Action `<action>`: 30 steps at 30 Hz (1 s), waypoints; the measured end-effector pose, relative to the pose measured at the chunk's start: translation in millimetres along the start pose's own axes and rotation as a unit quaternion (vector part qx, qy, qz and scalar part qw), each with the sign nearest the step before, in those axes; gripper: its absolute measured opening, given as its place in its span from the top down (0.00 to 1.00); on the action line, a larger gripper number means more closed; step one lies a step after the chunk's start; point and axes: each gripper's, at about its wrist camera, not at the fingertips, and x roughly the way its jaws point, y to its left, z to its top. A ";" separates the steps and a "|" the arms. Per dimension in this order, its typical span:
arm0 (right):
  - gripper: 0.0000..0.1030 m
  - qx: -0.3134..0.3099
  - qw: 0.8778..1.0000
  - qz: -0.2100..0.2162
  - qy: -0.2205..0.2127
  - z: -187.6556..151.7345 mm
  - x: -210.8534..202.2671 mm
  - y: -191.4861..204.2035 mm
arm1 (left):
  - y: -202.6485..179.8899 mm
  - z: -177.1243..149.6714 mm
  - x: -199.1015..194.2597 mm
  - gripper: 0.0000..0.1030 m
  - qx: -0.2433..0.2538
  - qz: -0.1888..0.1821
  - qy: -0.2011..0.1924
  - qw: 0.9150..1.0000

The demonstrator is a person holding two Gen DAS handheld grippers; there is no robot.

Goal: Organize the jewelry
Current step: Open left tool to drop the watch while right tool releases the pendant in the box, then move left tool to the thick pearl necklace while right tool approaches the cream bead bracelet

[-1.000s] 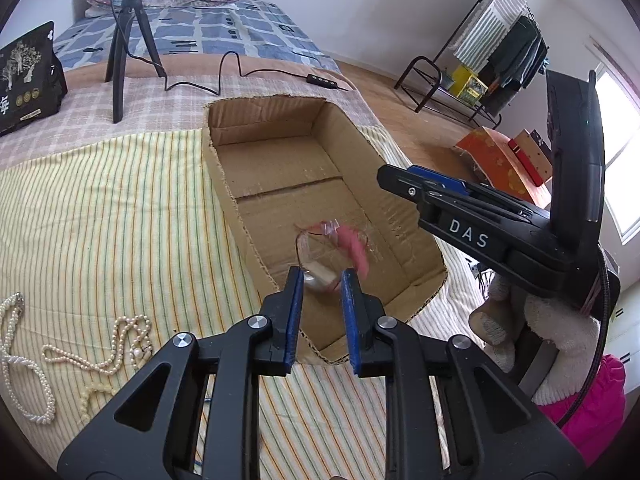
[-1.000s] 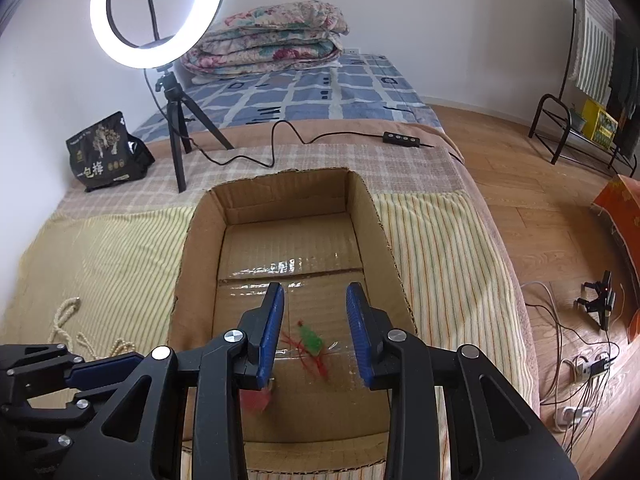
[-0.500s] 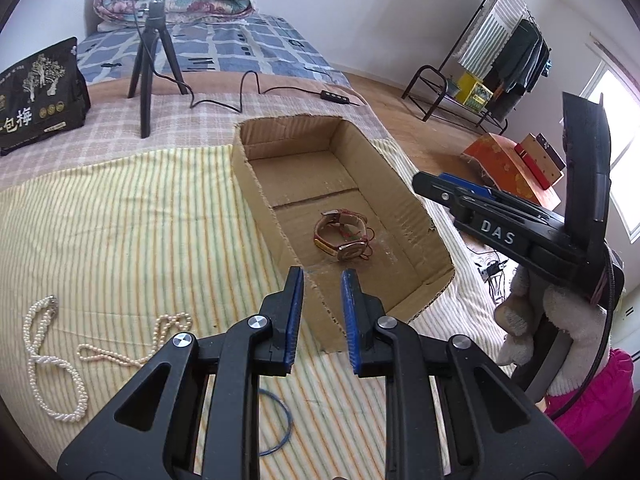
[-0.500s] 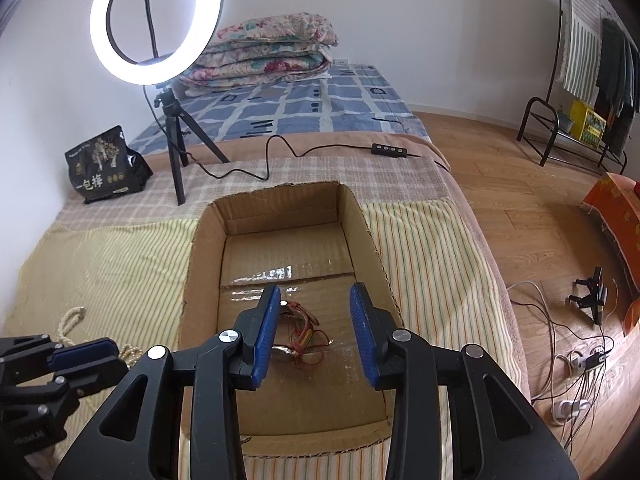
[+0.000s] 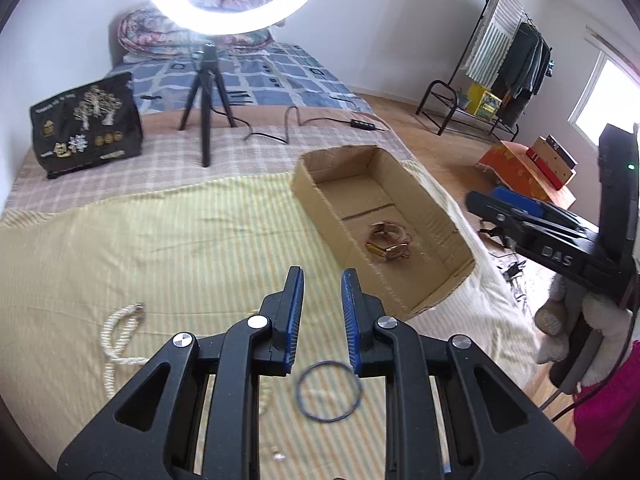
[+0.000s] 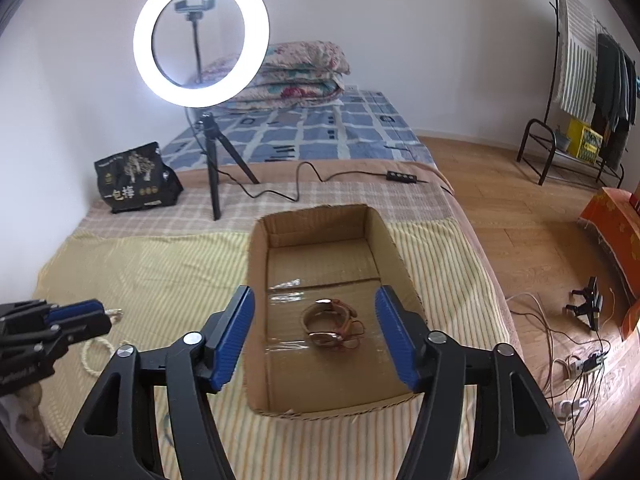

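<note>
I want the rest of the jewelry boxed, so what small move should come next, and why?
Probably lower the left claw onto the blue ring lying on the striped cloth just below it. Both claws hold nothing, the right claw is opening, and the watch already lies in the cardboard box.

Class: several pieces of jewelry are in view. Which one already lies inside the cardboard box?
The brown watch lies on the cardboard box floor. The blue bangle and pearl necklace remain outside on the striped blanket.
</note>
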 end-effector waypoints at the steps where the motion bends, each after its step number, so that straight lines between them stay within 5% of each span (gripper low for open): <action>1: 0.37 -0.005 1.000 0.004 -0.003 -1.4 -4.3 6.4 | 5.1 -0.5 -4.7 0.82 0.002 0.007 -0.001 1.000; 5: 0.34 -0.028 0.999 0.020 -0.002 -8.5 -14.1 29.6 | 31.2 -4.8 -24.2 0.74 -0.002 0.032 -0.008 0.999; 7: 0.34 -0.040 0.999 0.030 0.000 -14.6 -17.0 41.4 | 48.5 -7.3 -35.0 0.50 -0.012 0.043 -0.018 0.999; 17: 0.34 -0.109 0.991 0.068 0.030 -48.2 -7.9 98.9 | 135.0 -20.2 -60.9 0.49 -0.083 0.074 -0.022 0.994; 30: 0.33 -0.155 0.981 0.079 0.082 -75.1 17.7 128.2 | 194.5 -56.6 -42.8 0.49 -0.122 0.090 0.043 0.988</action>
